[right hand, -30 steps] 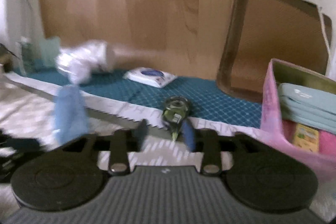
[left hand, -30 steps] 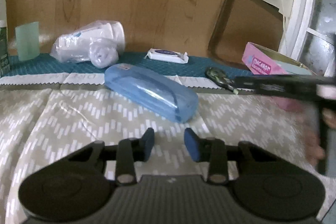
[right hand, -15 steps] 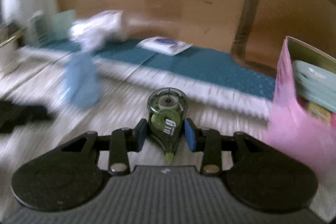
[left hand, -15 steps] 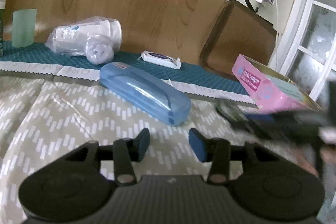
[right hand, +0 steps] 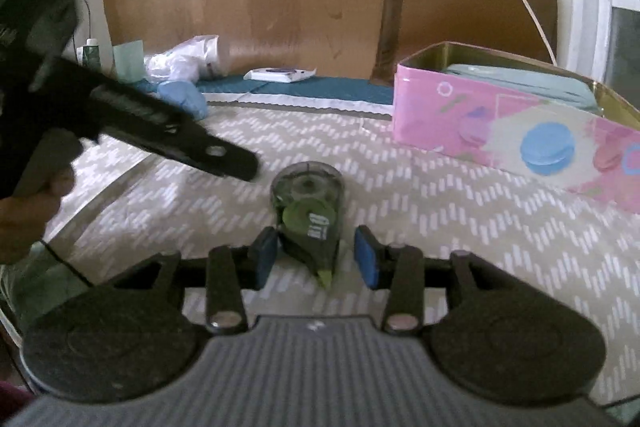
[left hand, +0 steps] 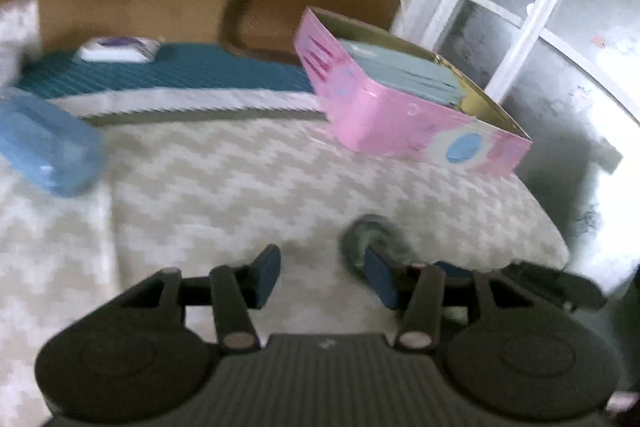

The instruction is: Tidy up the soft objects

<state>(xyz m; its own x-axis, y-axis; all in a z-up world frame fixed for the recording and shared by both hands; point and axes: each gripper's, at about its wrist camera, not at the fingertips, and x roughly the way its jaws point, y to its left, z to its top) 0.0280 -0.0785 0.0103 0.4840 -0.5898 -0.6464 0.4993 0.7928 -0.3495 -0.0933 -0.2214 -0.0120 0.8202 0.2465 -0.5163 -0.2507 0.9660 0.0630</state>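
Both grippers have swung toward the pink tin (right hand: 500,123) — right gripper (right hand: 316,257) just reopened, correction tape roller (right hand: 308,215) lying loose between; left gripper (left hand: 322,277) widening, empty.

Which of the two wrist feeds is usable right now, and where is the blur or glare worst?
Left wrist view: motion-smeared throughout, blue case streaked, window glare washes the right edge. Right wrist view: sharper, correction tape and pink box readable; only the left hand-held gripper at left is blurred.
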